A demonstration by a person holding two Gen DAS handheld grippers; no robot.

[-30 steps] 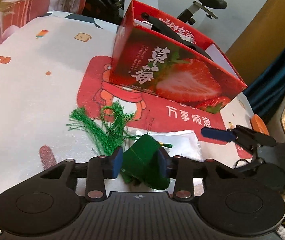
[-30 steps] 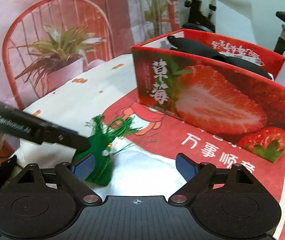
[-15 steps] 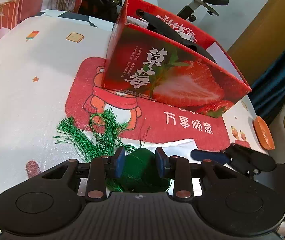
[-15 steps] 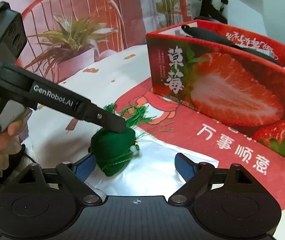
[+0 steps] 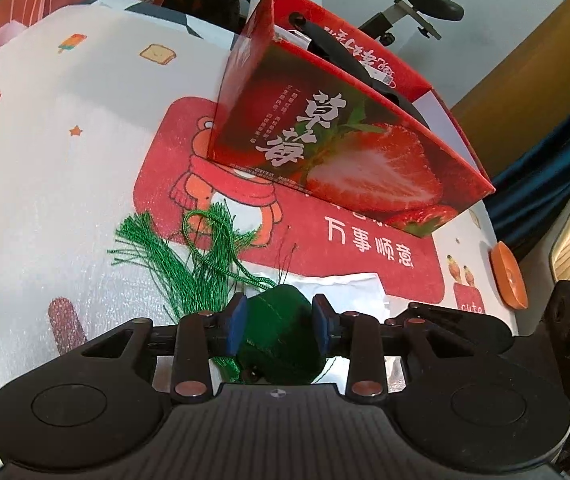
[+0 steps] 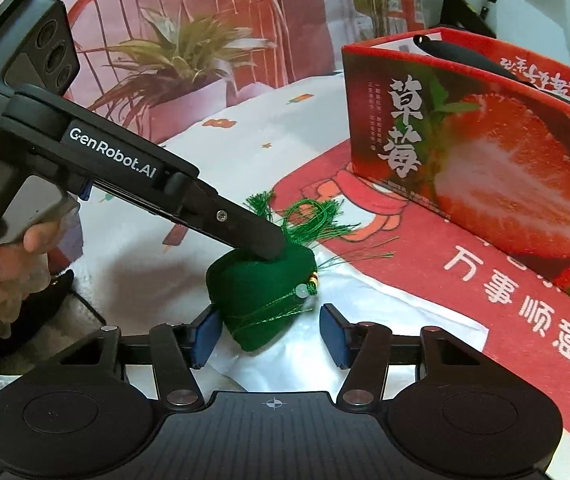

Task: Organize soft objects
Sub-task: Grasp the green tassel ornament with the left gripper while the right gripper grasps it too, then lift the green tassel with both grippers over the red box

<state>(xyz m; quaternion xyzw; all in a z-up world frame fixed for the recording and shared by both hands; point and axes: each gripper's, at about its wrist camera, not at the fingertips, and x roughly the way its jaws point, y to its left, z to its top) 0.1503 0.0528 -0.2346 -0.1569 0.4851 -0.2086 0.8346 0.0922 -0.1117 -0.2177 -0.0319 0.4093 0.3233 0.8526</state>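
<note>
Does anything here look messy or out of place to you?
Mostly the green tassel: its threads and cord loop lie fanned and tangled over the tablecloth behind the green stuffed sachet. The left gripper pinches the sachet; the right gripper's jaws have just been closing around it. The strawberry box looks undamaged.

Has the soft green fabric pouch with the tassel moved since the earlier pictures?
Yes. In the right wrist view the green fabric pouch has shifted rightward, toward the red strawberry box, and sits further between the right gripper pads, whose jaws have just been closing.
</note>
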